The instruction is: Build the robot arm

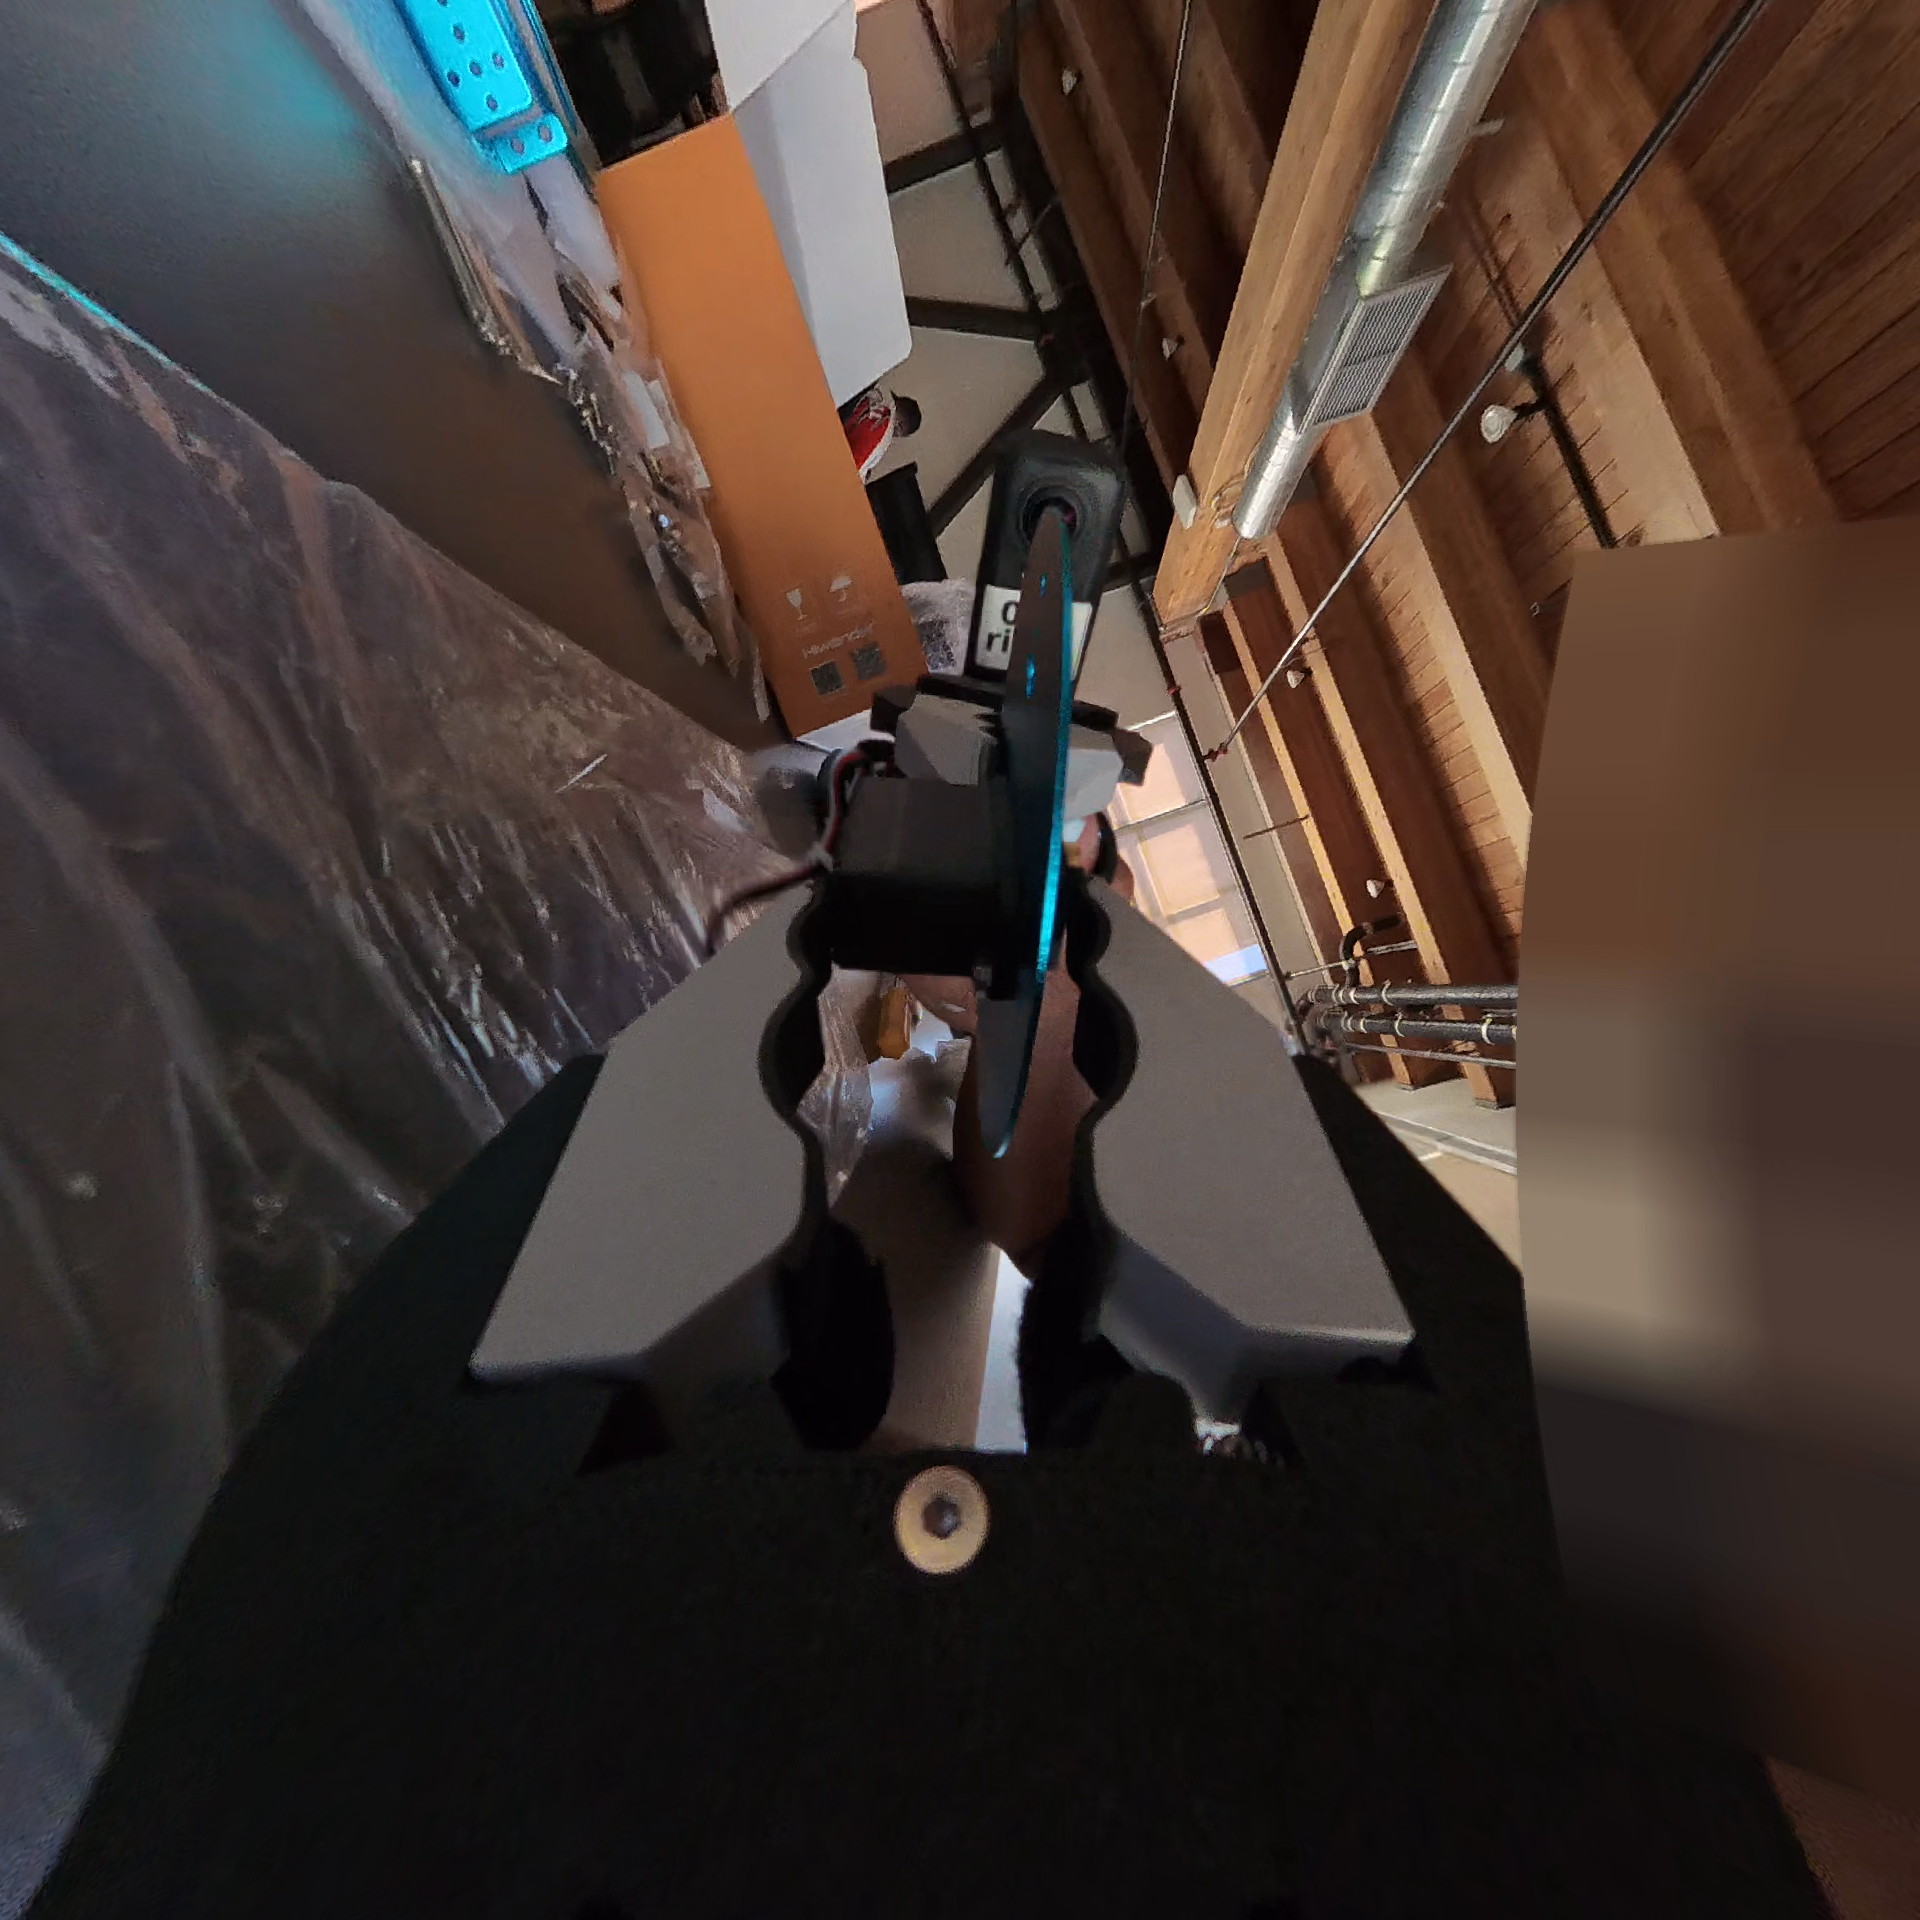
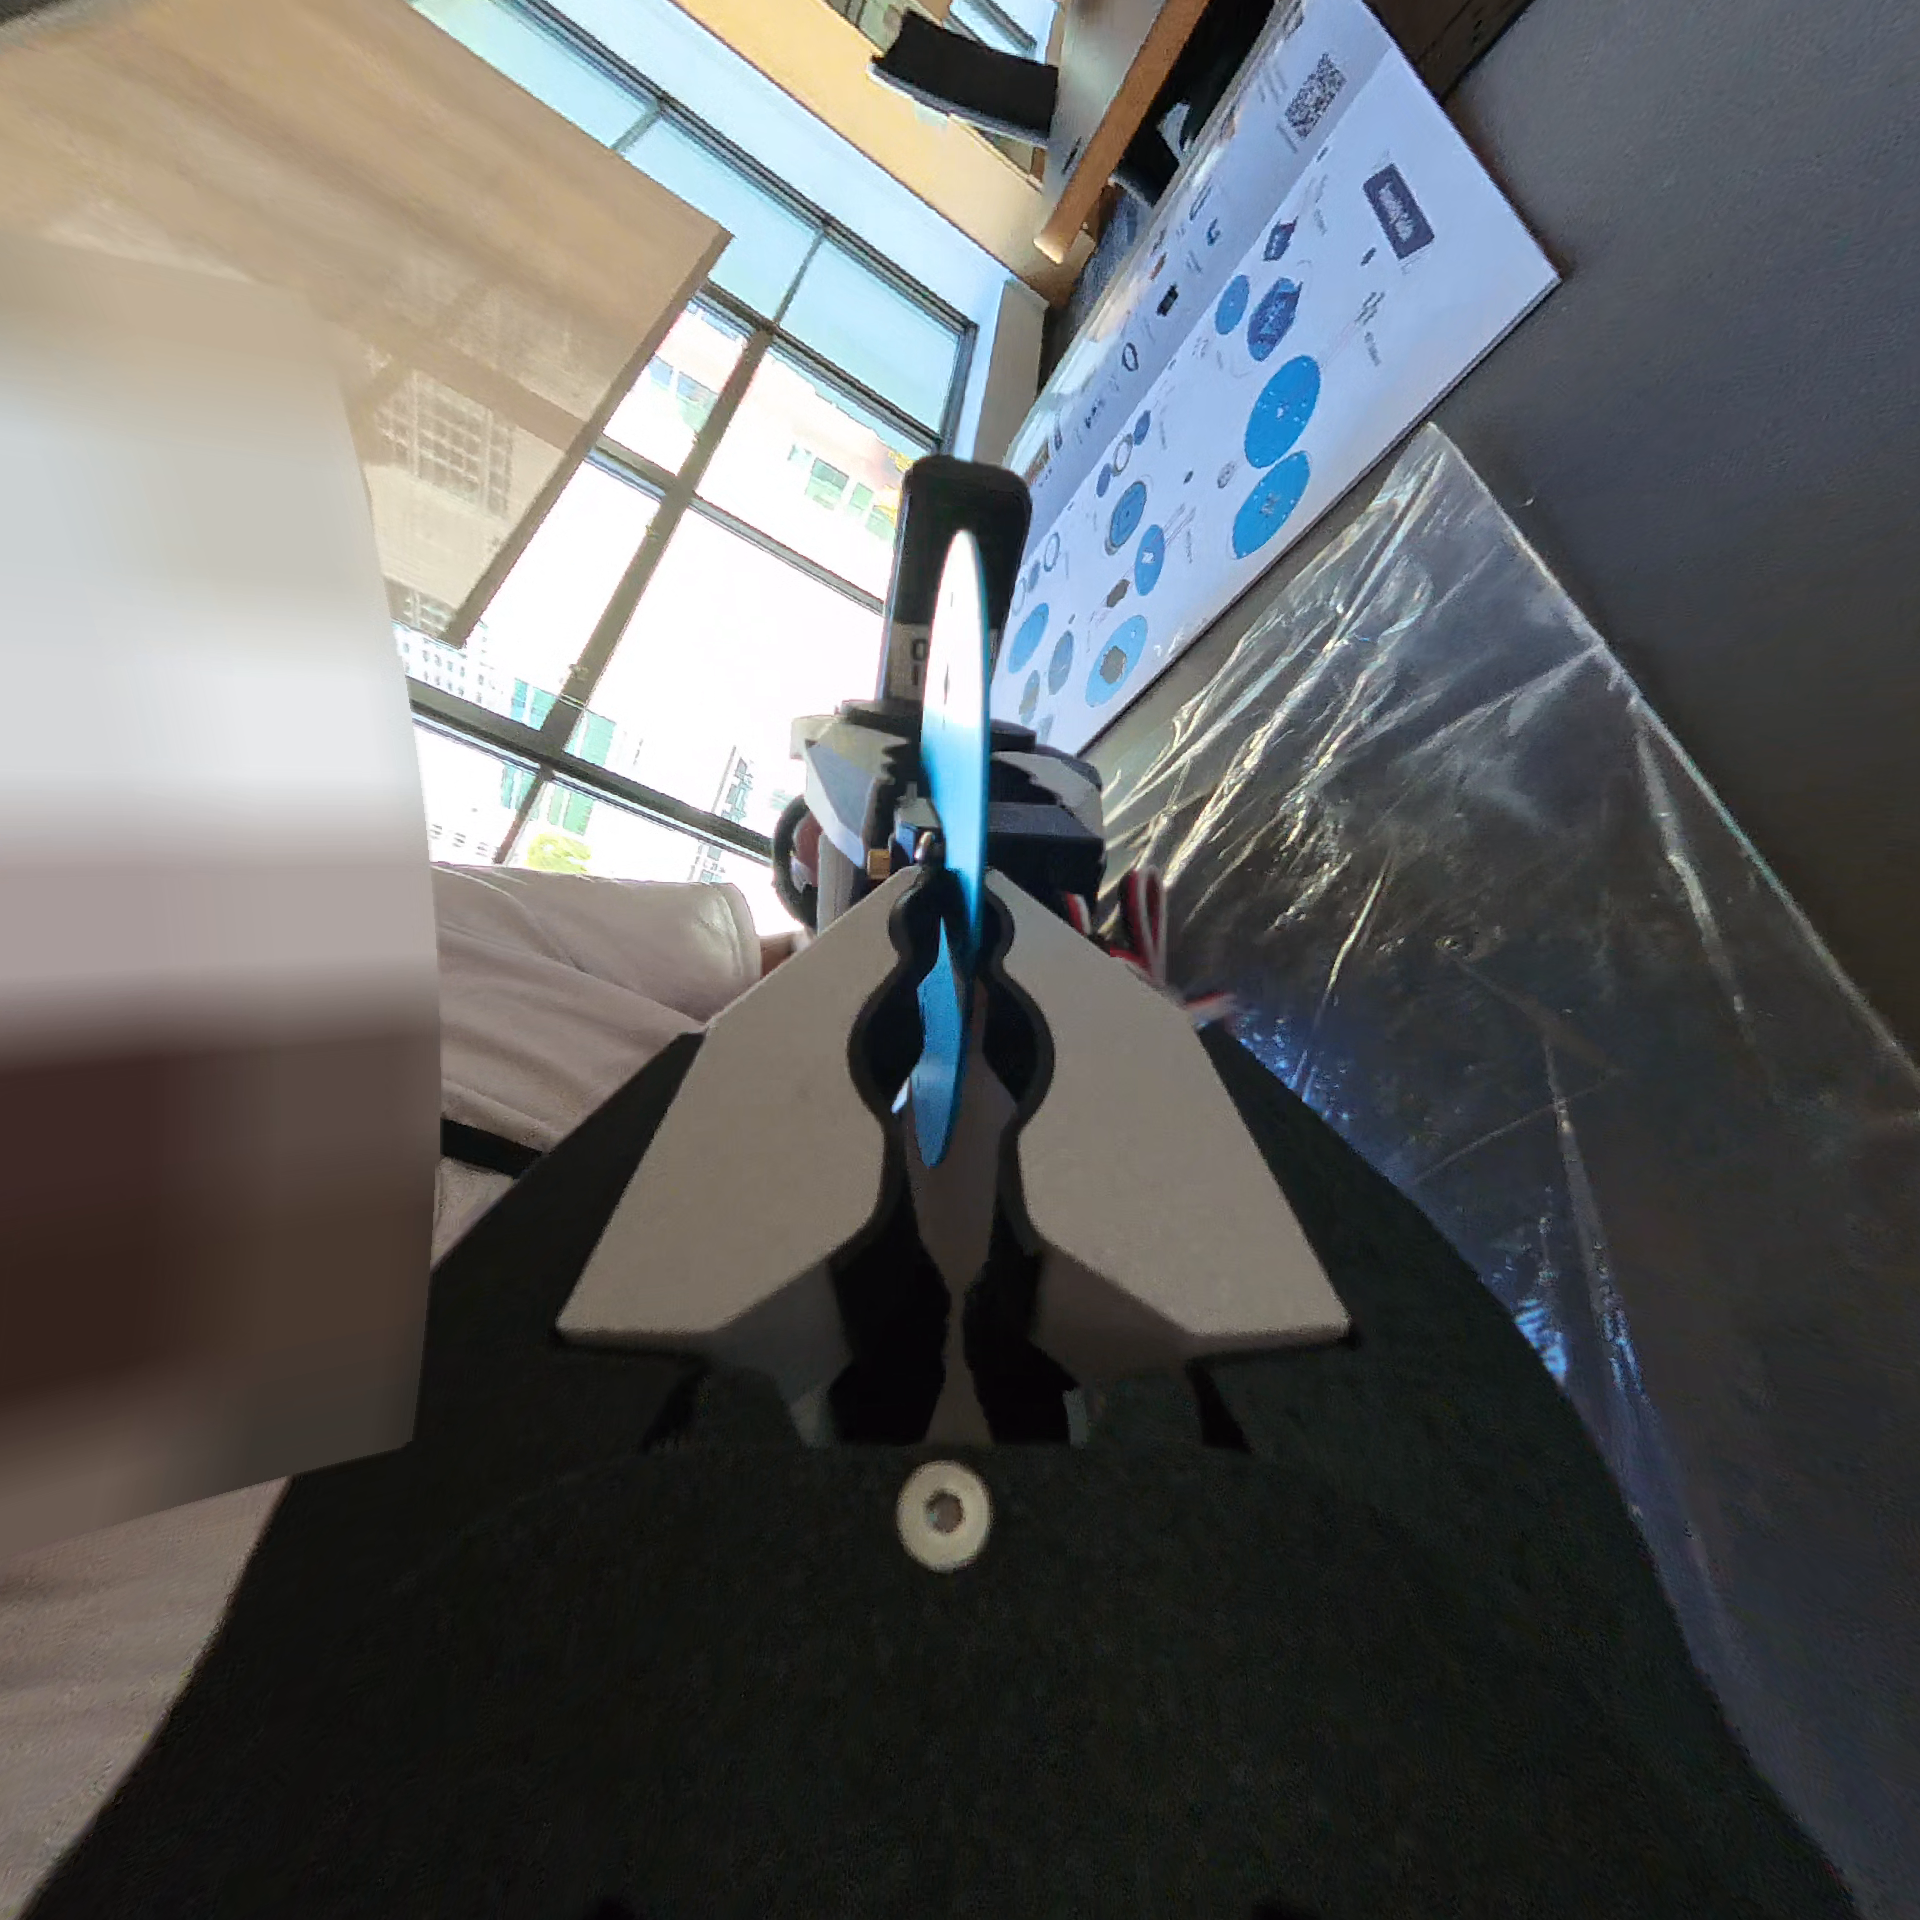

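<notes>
Two grippers meet on one blue disc with a black motor block.

The left gripper [image 1: 940, 920] has its fingers clamped on the black motor block [image 1: 914, 873], which sits at the disc's nine o'clock. The right gripper [image 2: 951, 904] pinches the blue disc [image 2: 956, 727] edge-on. A printed sheet [image 2: 1288, 343] lies on the counter [image 2: 1714, 312] at two o'clock, beside a clear plastic bag [image 2: 1455, 831].

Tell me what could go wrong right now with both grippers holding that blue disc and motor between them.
1. The right gripper pinches the thin blue disc only at its edge, so it could twist or slip out.
2. The left gripper clamps the black servo motor near its wires; these might snag or pull loose.
3. Opposed pulling could strain the joint between disc and motor.
</notes>
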